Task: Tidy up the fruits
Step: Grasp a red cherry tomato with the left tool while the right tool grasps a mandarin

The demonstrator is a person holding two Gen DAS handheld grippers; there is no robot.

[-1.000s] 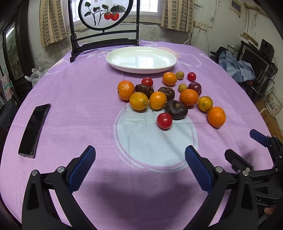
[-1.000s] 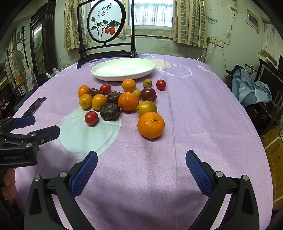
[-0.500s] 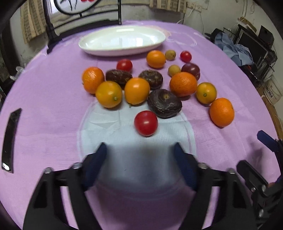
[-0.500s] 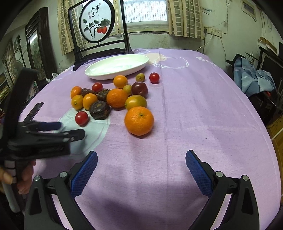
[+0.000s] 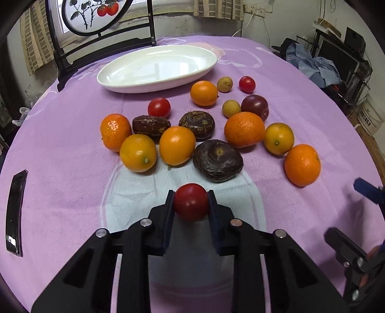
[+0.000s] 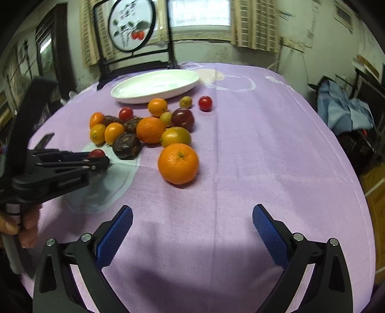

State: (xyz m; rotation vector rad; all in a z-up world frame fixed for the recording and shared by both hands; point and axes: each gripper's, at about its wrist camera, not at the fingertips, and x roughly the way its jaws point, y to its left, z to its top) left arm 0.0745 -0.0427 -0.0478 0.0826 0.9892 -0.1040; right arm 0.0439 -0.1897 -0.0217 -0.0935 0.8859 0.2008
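Note:
My left gripper (image 5: 191,201) is shut on a red tomato (image 5: 191,201) at the near edge of the fruit pile; the tomato also shows in the right wrist view (image 6: 96,153) between the left gripper's pads. Several oranges, dark passion fruits, tomatoes and small yellow fruits lie on the purple tablecloth. A dark passion fruit (image 5: 217,160) sits just beyond the held tomato. An empty white oval plate (image 5: 156,68) stands behind the pile. My right gripper (image 6: 192,226) is open and empty, short of a large orange (image 6: 178,163).
A black phone (image 5: 15,211) lies at the table's left edge. A black chair with a round painted panel (image 5: 96,14) stands behind the plate. Clothes and shelves (image 5: 320,67) are off the table to the right.
My left gripper moved forward to the nearest red tomato and shut on it. My right gripper moved a little closer to the large orange and stayed open.

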